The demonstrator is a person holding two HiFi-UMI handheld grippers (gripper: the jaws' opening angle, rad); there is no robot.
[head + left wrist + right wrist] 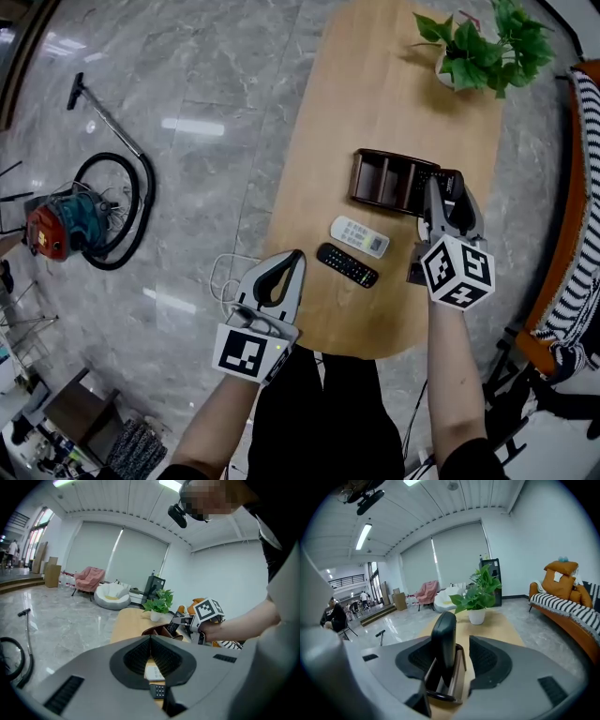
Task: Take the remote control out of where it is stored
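Found dark remote (443,634) upright in end compartment of brown holder (380,178), not out yet. Saw right gripper (455,648) straddling it, jaws wide, pads seemingly clear of it: no grip. Saw left gripper (292,262) shut, empty, near table (375,84) edge. Noted white remote (360,236) and black remote (347,264) flat beside holder. Remained: clamp, lift out.

I see the worktop (375,94) steeply from above its near end through the head view. The left gripper view sits low off the near left edge, facing far across it. The right gripper view rides close over the holder (457,674), facing the far plant (480,595). All three share holder and plant
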